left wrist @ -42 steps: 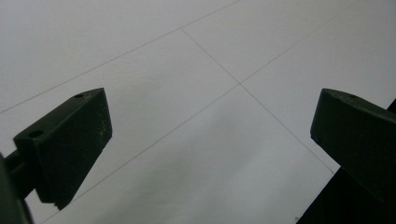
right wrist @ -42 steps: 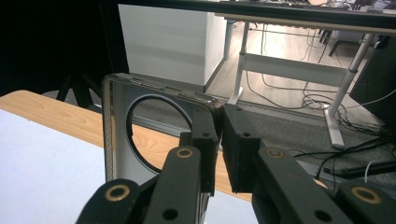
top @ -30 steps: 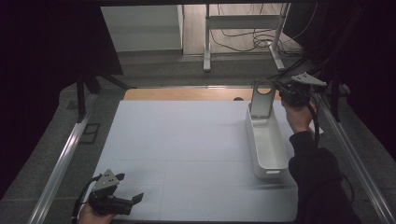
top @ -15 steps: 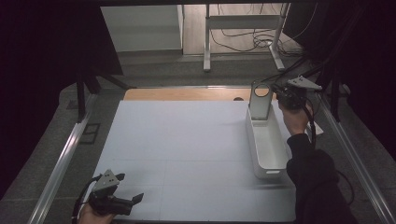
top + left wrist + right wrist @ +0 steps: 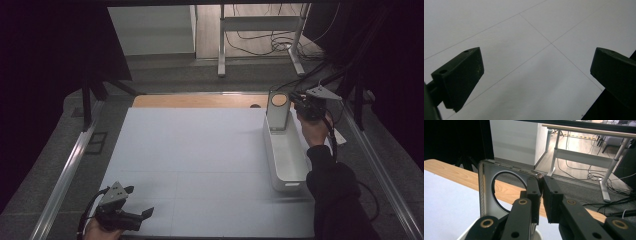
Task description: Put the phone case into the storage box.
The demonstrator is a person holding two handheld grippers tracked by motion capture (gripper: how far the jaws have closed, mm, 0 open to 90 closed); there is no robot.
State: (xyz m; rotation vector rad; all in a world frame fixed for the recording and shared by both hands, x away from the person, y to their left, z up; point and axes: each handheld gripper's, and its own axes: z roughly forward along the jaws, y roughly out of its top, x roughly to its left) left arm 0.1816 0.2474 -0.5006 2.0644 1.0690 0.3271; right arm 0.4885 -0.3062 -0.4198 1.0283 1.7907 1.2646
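High view: right hand-held gripper (image 5: pixel 299 106), clamped on the upright plate (image 5: pixel 278 111) at the tray's (image 5: pixel 287 165) far end, has seemingly lifted it slightly; left hand-held gripper (image 5: pixel 131 216) waits open over the surface (image 5: pixel 200 150).

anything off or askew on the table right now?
One thing: a flat silver plate with a round hole stands on end at the far end of the white tray rather than lying flat, with the right tool shut on its upper corner. The left tool is open over bare mat.
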